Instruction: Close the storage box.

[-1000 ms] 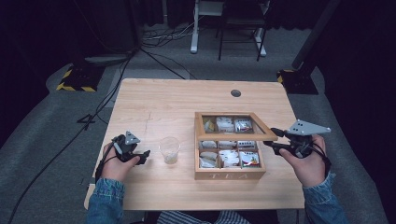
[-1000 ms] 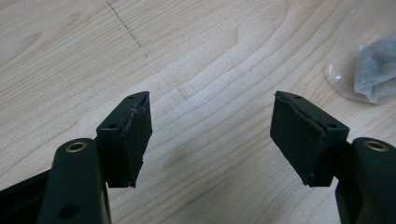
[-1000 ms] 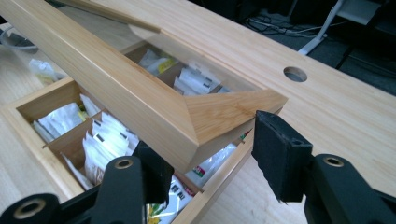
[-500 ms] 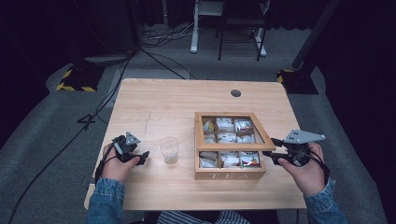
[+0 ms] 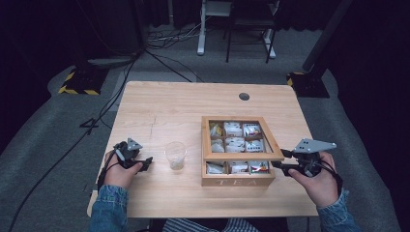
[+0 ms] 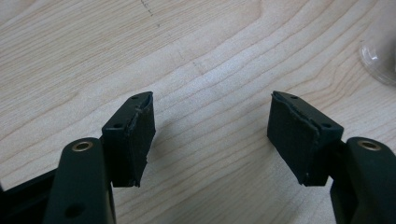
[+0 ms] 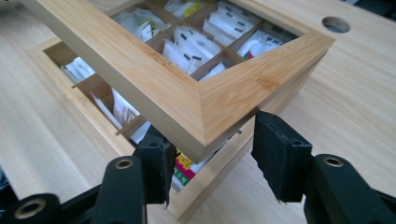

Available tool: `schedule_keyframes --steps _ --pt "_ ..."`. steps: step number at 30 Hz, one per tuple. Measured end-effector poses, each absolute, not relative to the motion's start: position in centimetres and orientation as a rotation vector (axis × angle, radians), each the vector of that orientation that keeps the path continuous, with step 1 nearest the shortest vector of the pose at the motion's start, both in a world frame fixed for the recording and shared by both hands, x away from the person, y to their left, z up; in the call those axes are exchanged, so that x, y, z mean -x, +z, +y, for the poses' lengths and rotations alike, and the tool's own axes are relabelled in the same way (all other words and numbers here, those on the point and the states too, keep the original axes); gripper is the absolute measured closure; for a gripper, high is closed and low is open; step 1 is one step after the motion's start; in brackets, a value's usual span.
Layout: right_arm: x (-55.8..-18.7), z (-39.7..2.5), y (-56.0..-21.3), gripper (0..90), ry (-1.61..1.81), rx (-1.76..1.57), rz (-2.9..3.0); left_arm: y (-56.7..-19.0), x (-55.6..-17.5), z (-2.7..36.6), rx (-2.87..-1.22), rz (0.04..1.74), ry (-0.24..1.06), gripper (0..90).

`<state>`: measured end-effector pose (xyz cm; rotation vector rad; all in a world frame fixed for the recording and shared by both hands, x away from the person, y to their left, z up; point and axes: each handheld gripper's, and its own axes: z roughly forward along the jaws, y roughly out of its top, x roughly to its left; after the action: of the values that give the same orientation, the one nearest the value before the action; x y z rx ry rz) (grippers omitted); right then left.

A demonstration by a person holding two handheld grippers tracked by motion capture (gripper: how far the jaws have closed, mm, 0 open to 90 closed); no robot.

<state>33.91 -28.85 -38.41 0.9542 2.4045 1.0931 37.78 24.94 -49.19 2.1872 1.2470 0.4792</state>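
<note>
The light wooden table (image 5: 159,106) carries a clear plastic cup (image 5: 175,154), right of the left jaws, and a wooden tea box (image 5: 237,180), left of the right jaws.

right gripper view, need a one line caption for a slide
Right gripper with open jaws at the corner of the tea box's half-raised lid, tea bags showing in the compartments beneath.

Blue denim sleeves (image 5: 109,210) at lower left and lower right of the high view. Black two-jaw left gripper (image 6: 210,135) with brass-ringed screw holes, frayed pads; black right gripper (image 7: 210,156) alike, grey three-cornered plate on top.
</note>
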Motion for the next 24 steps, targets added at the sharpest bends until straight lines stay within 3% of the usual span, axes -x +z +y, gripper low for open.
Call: schedule_keyframes --steps 24 --pt "-33.4 -28.6 -39.8 49.4 0.977 -0.963 2.567 -49.7 -37.8 25.1 -2.128 1.254 0.451 32.2"
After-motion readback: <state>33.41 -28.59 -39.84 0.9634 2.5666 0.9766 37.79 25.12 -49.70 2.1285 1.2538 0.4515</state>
